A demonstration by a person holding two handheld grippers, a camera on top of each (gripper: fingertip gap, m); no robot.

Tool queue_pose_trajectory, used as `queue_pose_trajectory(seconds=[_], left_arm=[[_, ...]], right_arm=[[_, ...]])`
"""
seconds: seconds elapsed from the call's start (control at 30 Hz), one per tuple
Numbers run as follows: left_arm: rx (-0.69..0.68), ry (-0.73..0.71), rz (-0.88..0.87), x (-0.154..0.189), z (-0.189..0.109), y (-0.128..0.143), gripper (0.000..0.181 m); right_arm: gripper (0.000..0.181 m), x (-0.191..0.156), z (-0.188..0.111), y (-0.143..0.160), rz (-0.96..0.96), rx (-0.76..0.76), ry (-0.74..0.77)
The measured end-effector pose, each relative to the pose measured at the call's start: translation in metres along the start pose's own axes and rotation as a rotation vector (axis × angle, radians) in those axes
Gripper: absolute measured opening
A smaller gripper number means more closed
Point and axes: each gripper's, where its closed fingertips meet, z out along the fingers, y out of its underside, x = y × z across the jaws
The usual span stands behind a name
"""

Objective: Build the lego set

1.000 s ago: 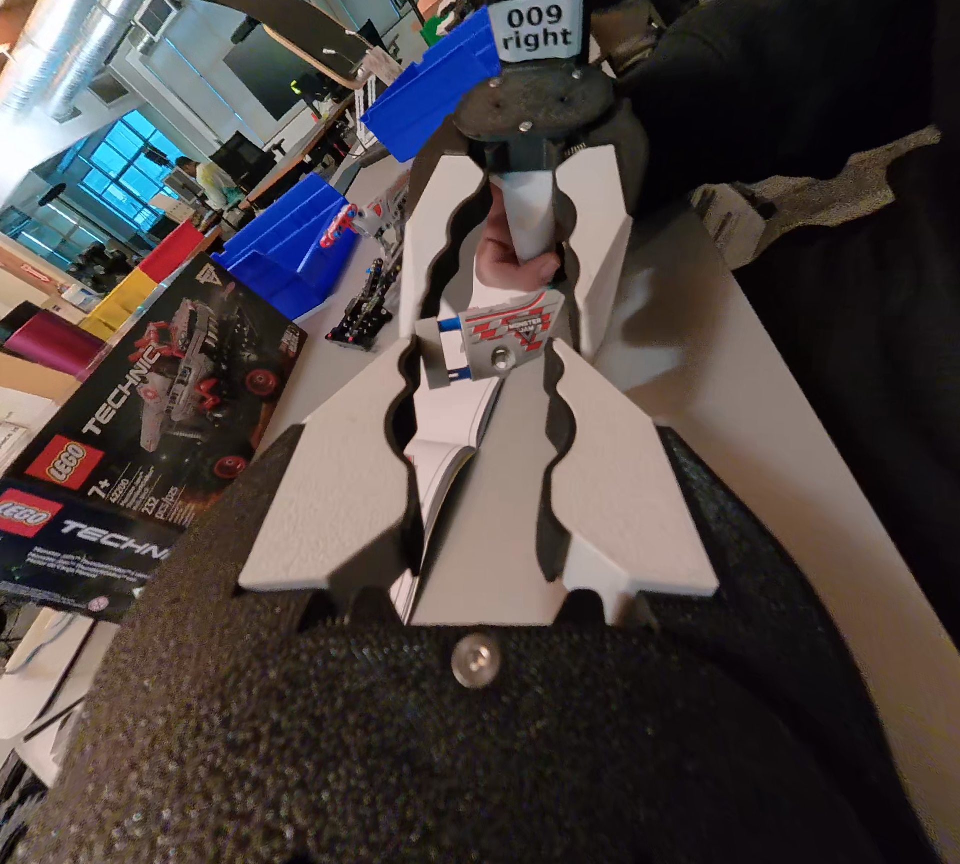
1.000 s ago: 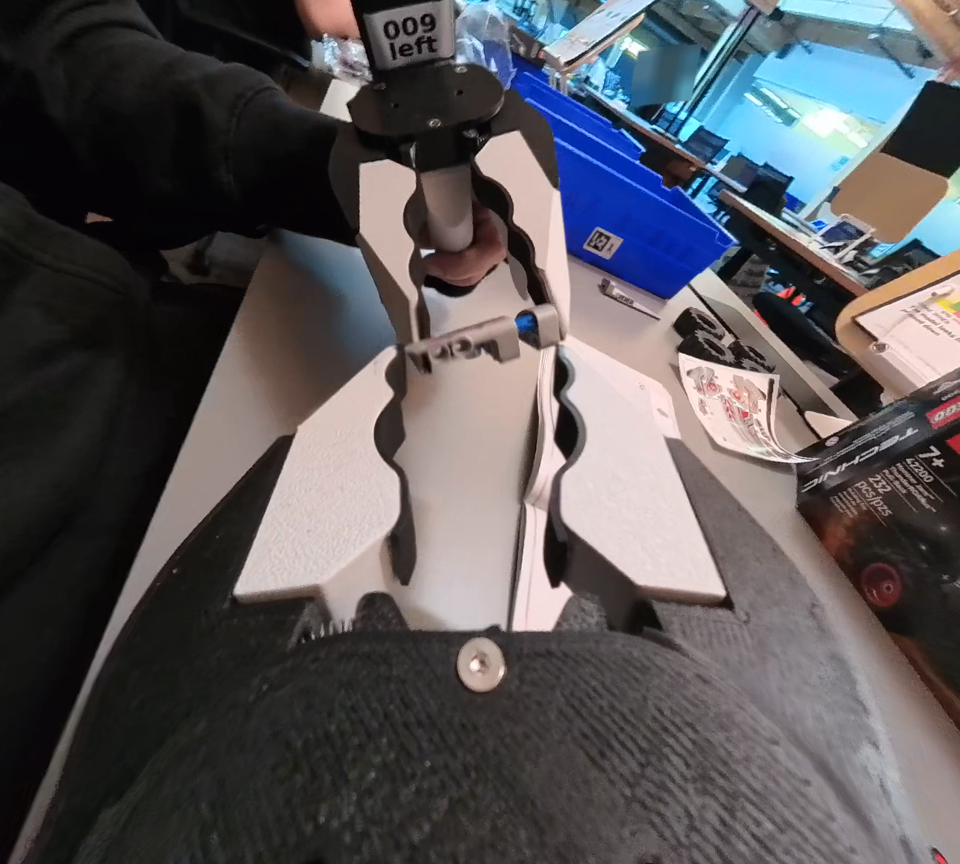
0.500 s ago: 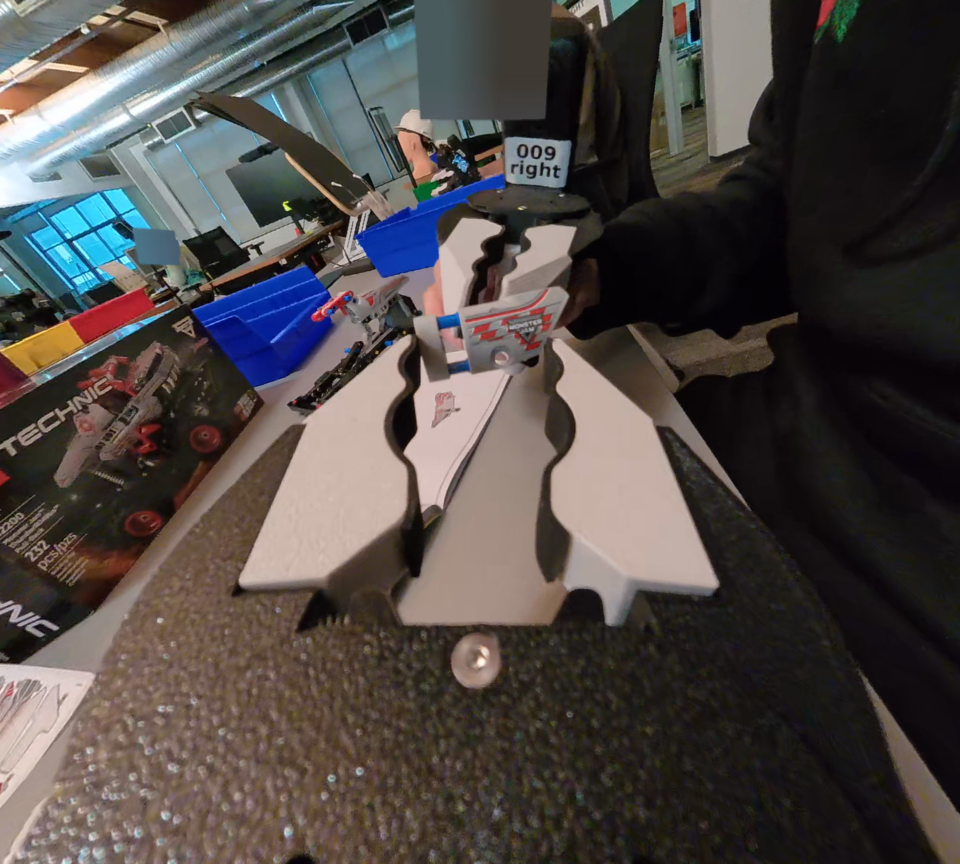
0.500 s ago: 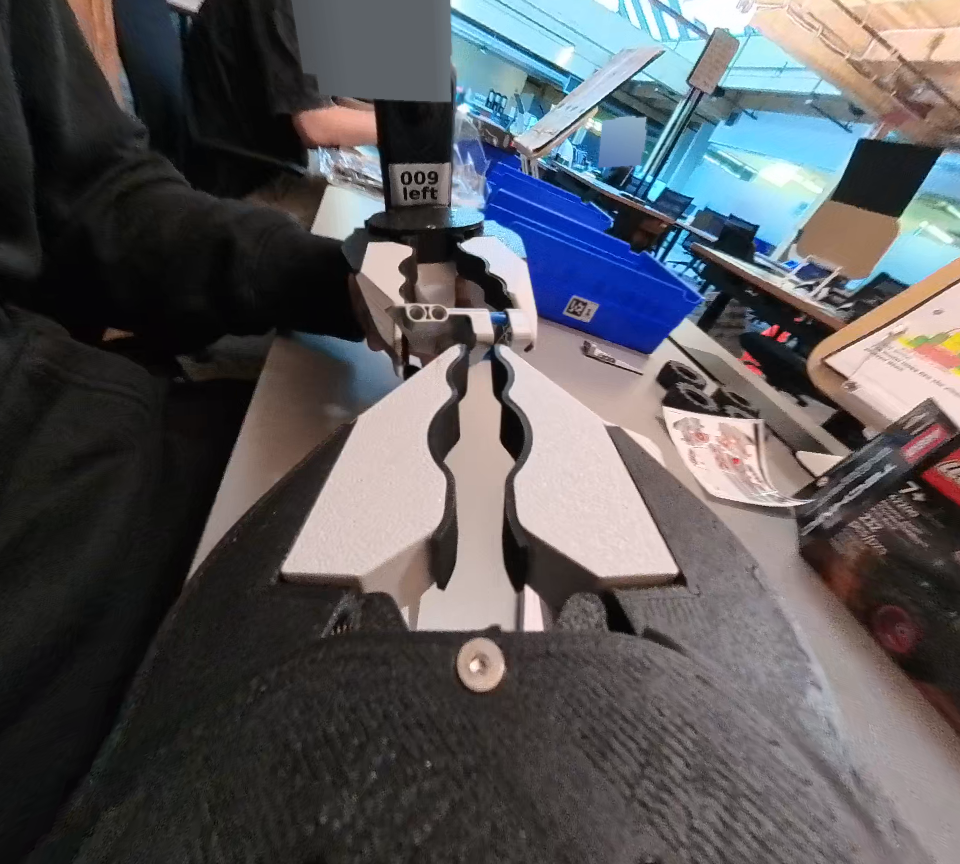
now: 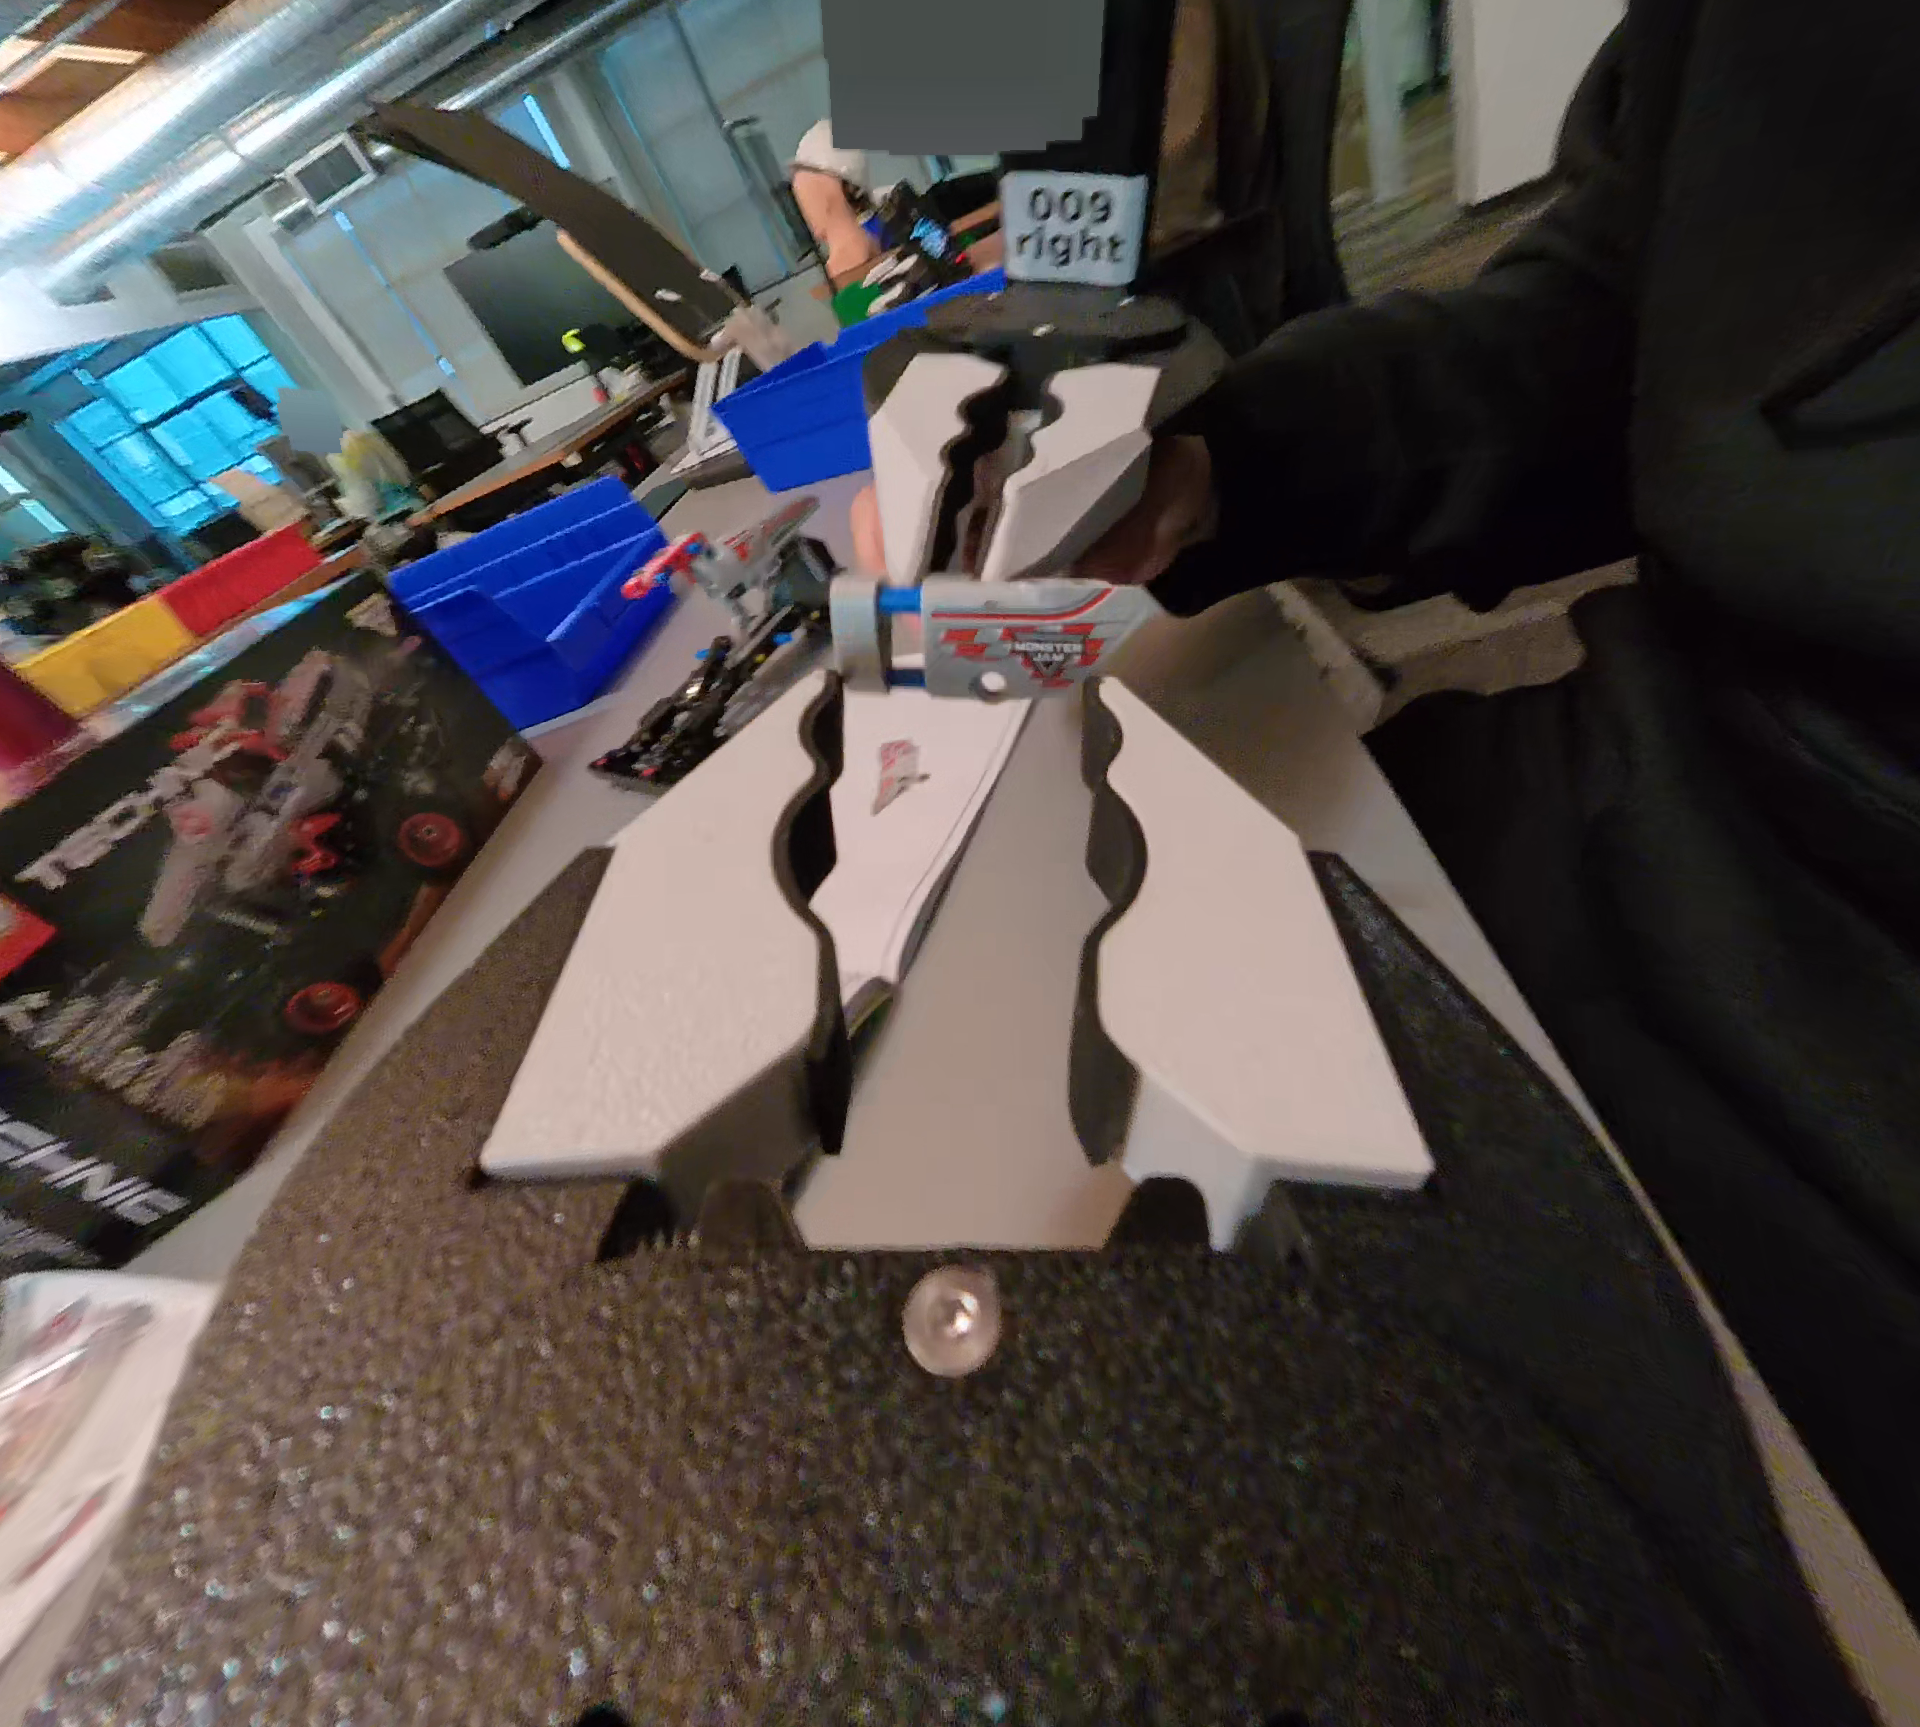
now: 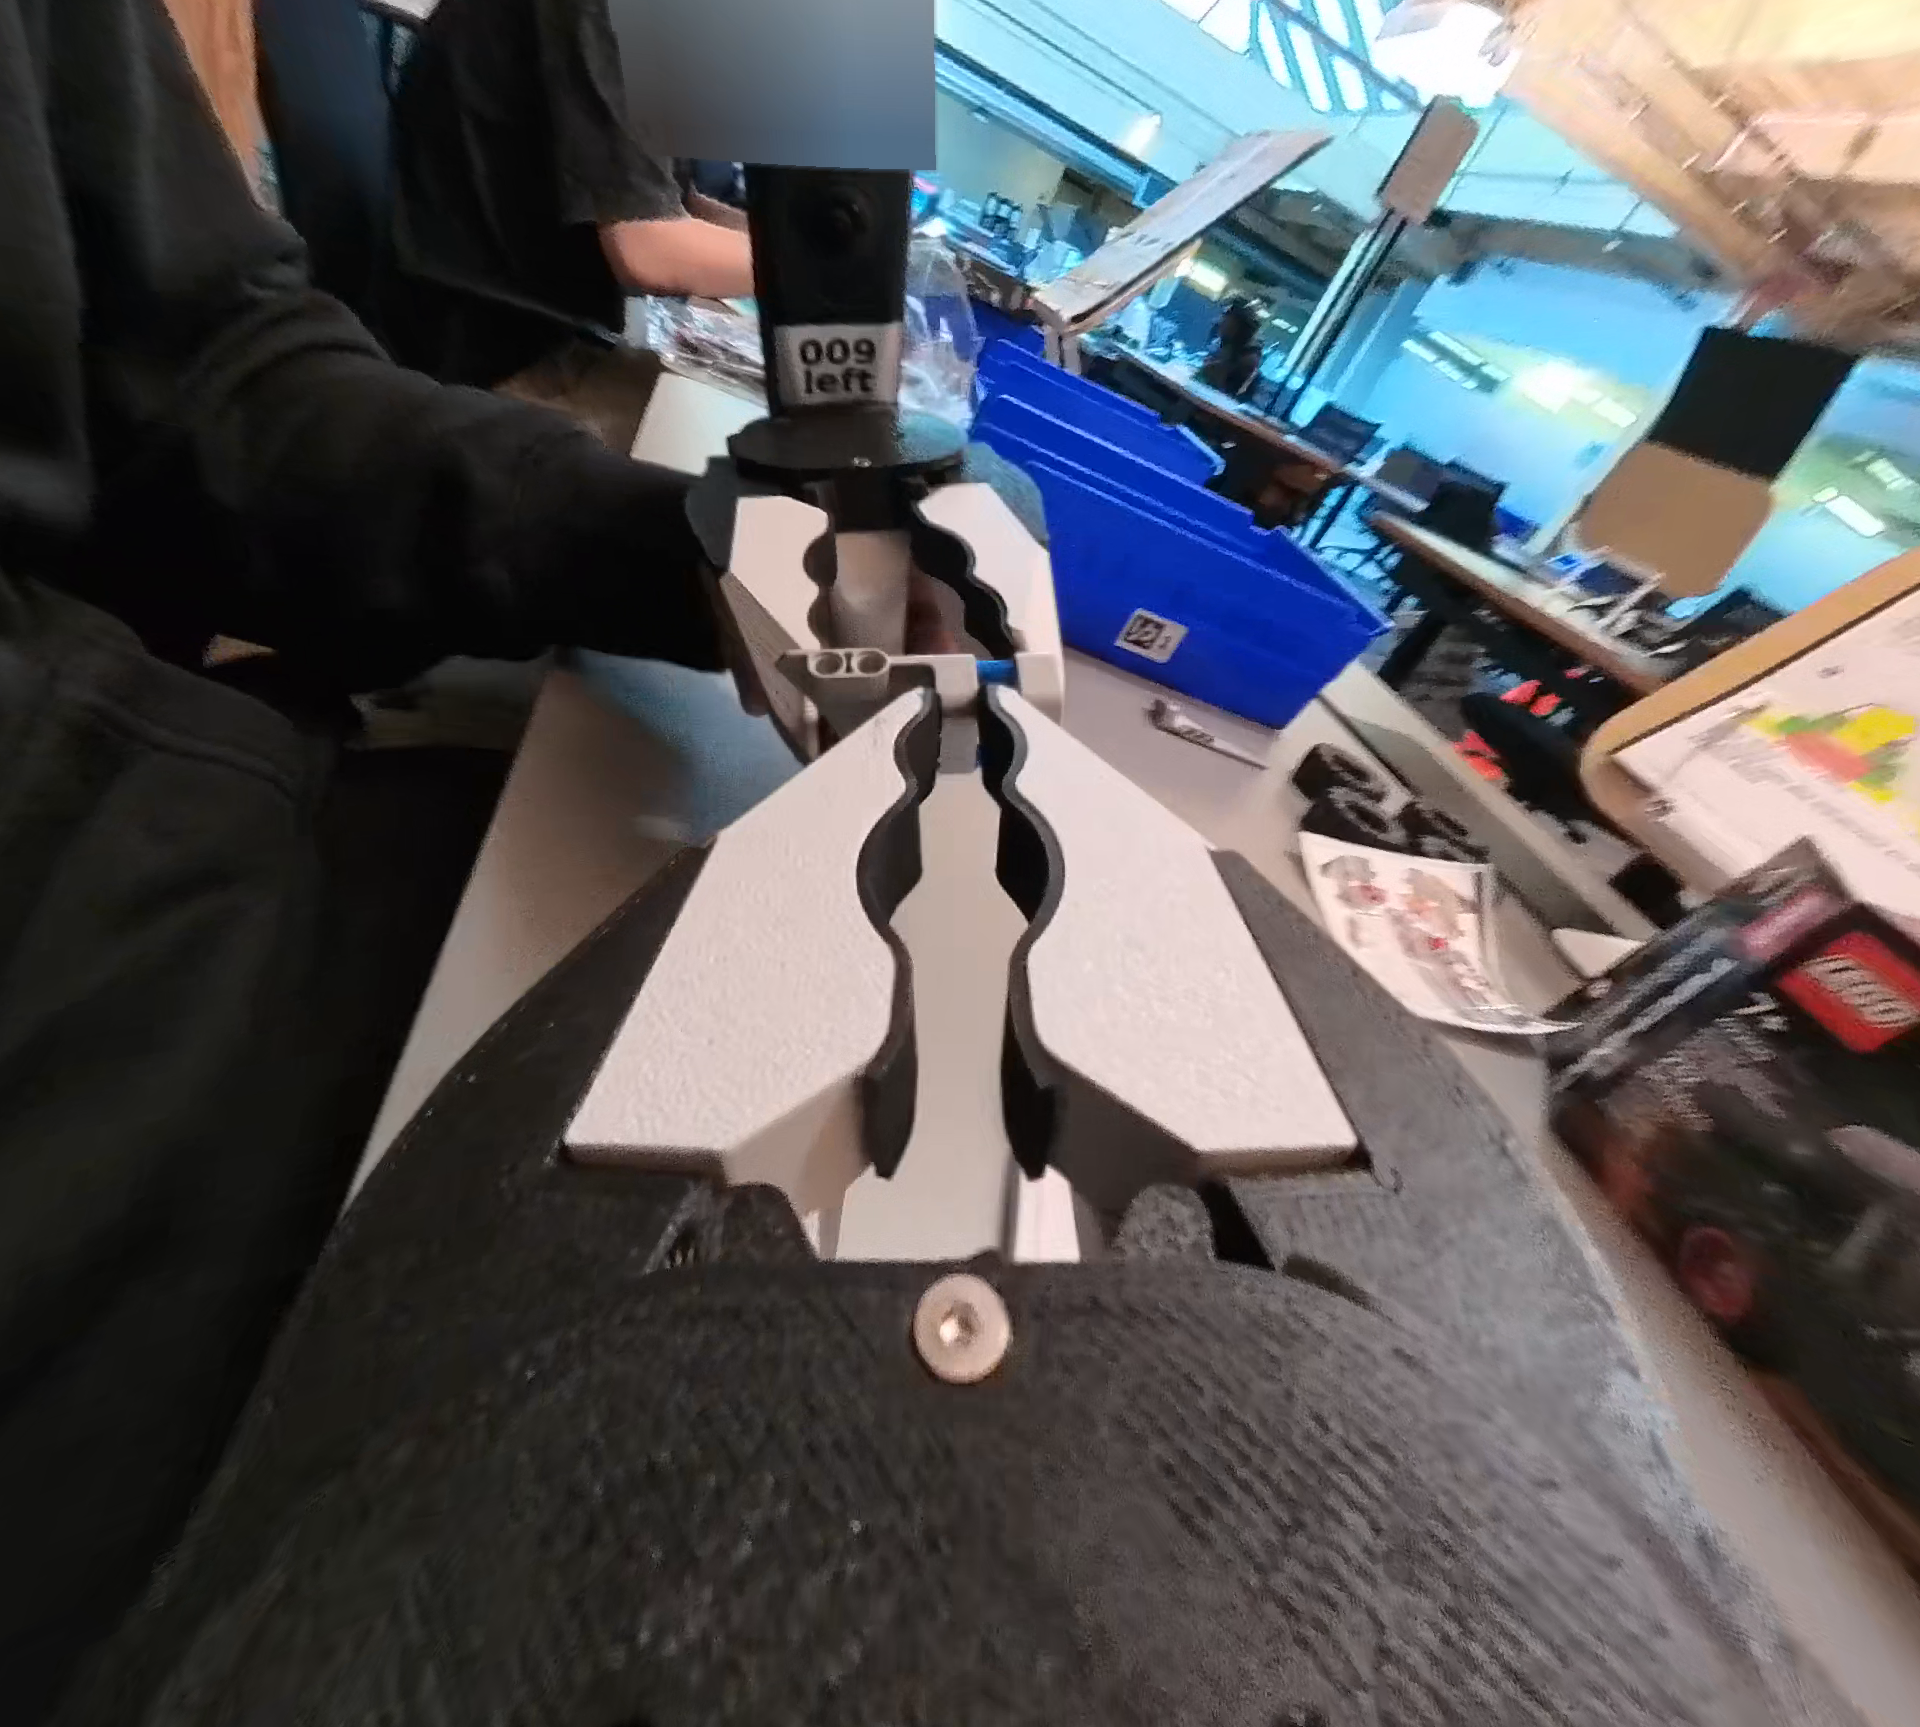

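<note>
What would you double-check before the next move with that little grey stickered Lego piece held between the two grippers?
1. Left gripper holds the small grey Lego assembly with a red-and-white sticker across its tips: ok.
2. Right gripper is closed on the assembly near the blue pins: looks ok; exact contact cannot tell.
3. Grey end connector is pressed home: not ok, blue pins show in the gap.
4. Assembly is clear of the open white instruction booklet: ok, held above it.
5. Pins are straight in their holes: cannot tell.
</note>
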Motion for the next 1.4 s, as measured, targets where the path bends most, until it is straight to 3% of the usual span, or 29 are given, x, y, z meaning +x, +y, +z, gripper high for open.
queue_pose_trajectory(seconds=[0.27,0.63,0.67,0.7,0.83,0.93,0.97,1.1,1.4], left_arm=[[-0.127,-0.007,0.194,0.006,0.000,-0.013,0.045],[-0.145,0.048,0.247,0.019,0.003,-0.025,0.041],[-0.154,0.019,0.253,0.014,0.003,-0.024,0.039],[-0.159,-0.012,0.260,0.008,0.000,-0.024,0.006],[-0.141,-0.021,0.223,0.005,-0.003,-0.026,0.005],[-0.091,-0.010,0.154,0.006,-0.006,-0.032,0.011],[-0.084,0.004,0.140,0.007,-0.006,-0.032,0.023],[-0.081,-0.007,0.145,0.008,0.000,-0.035,0.024],[-0.061,0.016,0.015,0.016,0.016,-0.044,0.052]], right_arm=[[0.005,-0.011,-0.010,-0.011,-0.150,0.063,-0.070],[0.005,-0.023,-0.012,-0.024,-0.097,0.139,-0.153],[0.005,-0.025,-0.013,-0.024,-0.106,0.131,-0.167],[0.005,-0.028,-0.012,-0.022,-0.109,0.114,-0.180],[0.005,-0.028,-0.004,-0.026,-0.119,0.101,-0.151],[0.005,-0.018,-0.010,-0.032,-0.083,0.175,-0.111],[0.005,-0.012,-0.014,-0.034,-0.053,0.203,-0.095],[0.005,-0.009,-0.025,-0.047,0.105,0.373,-0.135],[0.005,-0.003,-0.031,-0.051,0.186,0.482,-0.133]])
